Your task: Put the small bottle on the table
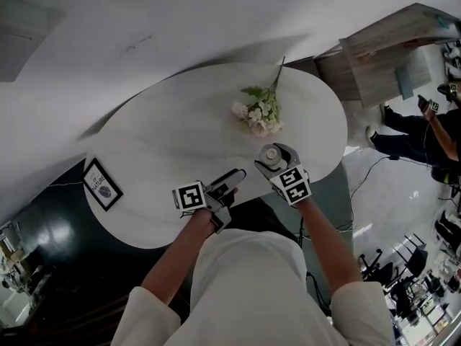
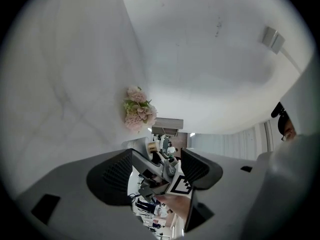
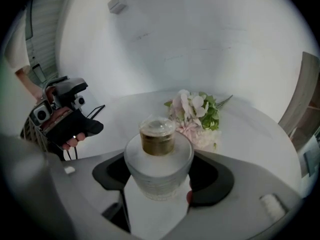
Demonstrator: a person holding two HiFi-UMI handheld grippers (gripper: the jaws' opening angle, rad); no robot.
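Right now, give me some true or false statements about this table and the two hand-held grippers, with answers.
The right hand-held gripper grips a frosted glass bottle with a gold collar. True.
A pink flower bouquet lies flat on the white oval table. True.
The left hand-held gripper holds that bouquet. False: its jaws stand apart, empty.
The table bears nothing but the bouquet. False: a black-framed picture lies near its edge.
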